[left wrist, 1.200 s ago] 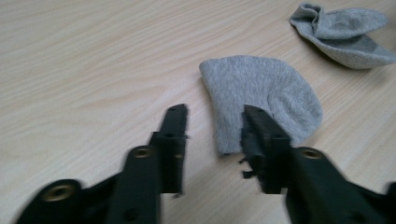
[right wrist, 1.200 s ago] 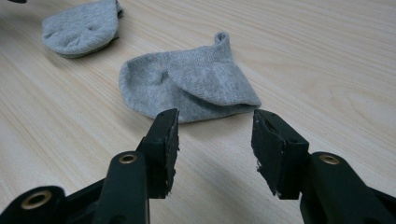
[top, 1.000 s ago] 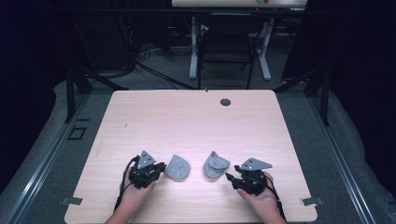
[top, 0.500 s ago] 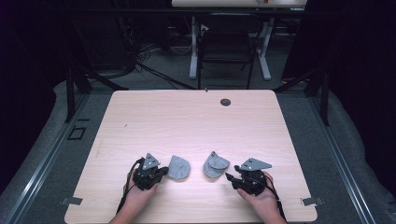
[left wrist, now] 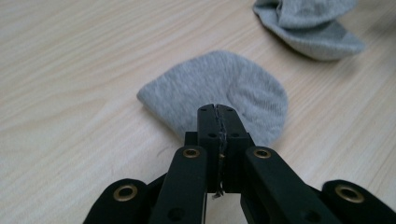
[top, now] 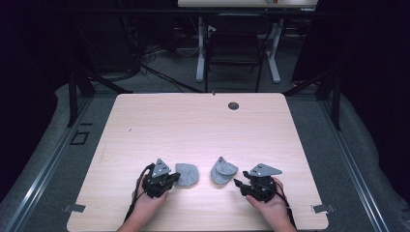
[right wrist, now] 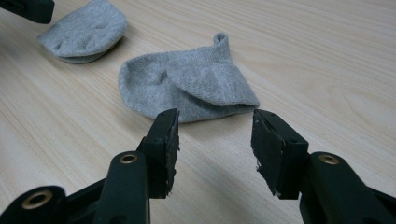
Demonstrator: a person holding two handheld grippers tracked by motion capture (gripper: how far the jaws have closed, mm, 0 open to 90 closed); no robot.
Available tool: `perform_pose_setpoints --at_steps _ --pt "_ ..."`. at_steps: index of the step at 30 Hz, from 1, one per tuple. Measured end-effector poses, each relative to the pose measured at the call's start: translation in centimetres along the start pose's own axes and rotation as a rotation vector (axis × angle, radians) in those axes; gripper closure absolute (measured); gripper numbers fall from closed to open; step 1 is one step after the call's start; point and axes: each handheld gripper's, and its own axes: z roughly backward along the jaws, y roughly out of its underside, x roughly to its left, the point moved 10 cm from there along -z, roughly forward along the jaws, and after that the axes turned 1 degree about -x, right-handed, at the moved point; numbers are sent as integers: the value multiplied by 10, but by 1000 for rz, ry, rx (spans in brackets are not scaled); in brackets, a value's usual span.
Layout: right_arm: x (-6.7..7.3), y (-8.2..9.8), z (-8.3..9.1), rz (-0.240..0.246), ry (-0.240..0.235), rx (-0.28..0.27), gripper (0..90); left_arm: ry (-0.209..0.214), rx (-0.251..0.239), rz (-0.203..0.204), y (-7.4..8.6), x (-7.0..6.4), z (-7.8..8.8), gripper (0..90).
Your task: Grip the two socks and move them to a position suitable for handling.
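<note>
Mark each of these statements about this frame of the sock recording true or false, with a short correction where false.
1. The left gripper has its fingers closed at the edge of the left sock. True; whether fabric is pinched cannot be told.
2. The right gripper is clamped on the right sock. False: its fingers stand open, just short of the sock and apart from it.
3. Two grey socks lie apart on the wooden table. True.
4. The right sock lies perfectly flat. False: part is folded over and one end sticks up.
5. A dark round spot sits near the table's near edge. False: it is near the far edge.
</note>
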Motion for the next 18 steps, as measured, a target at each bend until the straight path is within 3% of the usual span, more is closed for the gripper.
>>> perform_pose_setpoints --at_steps 10,18 --pt "-1 2 0 6 1 15 510 9 16 13 -2 3 -17 895" --pt "-1 2 0 8 0 17 509 17 38 4 5 1 -20 893"
